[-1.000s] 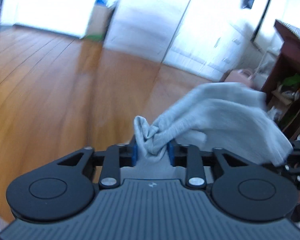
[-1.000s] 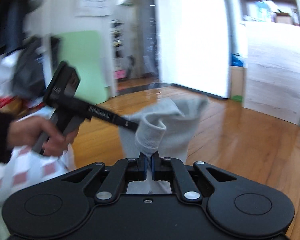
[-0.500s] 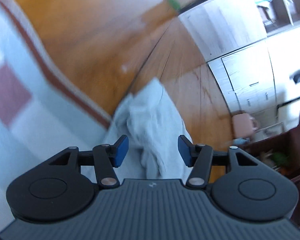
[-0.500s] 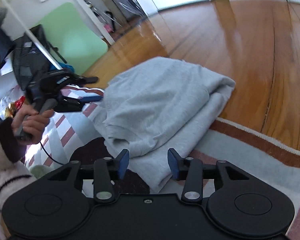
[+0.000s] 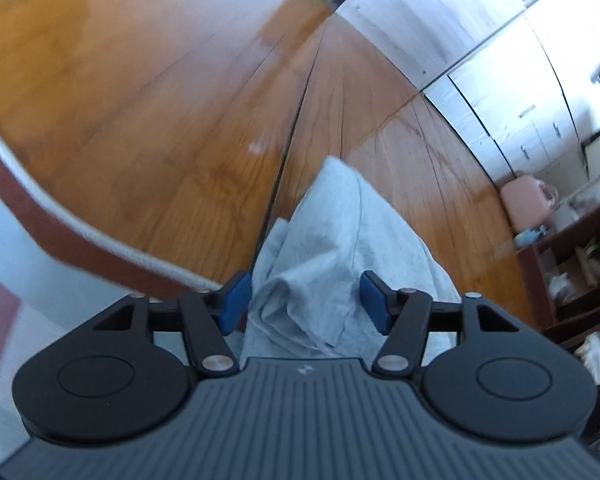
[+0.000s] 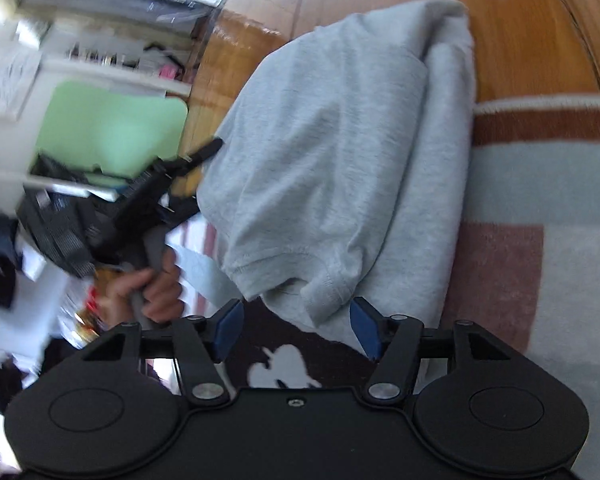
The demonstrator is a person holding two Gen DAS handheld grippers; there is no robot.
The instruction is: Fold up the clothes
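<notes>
So the grey garment (image 6: 332, 152) is down, folded over in a couple of layers, lying partly on the rug (image 6: 540, 184) and partly out on the wood floor (image 5: 160, 80) ahead of both grippers. Right gripper (image 6: 296, 326) has just been opening, and its blue pads stand spread with a hem corner of the garment poking in between them, but neither pad is pressing on it as far as I can see. Left gripper (image 5: 306, 300) opened a moment back and sits spread too, with a bunched bit of the cloth between its pads; the left pad looks like it's just brushing the fabric, the right one stands clear, so no pinch.

Stuff that's hard to read: the near edge of the garment runs under both gripper bodies, so where it ends is hidden. In the right wrist view the left gripper (image 6: 204, 156) shows off to the left, dark and smeared, its tip at the garment's edge, with the person's hand (image 6: 148, 292) on its handle. Everything behind that is blur. There's a dark patch with a white shape below the right pads, can't tell what it is
</notes>
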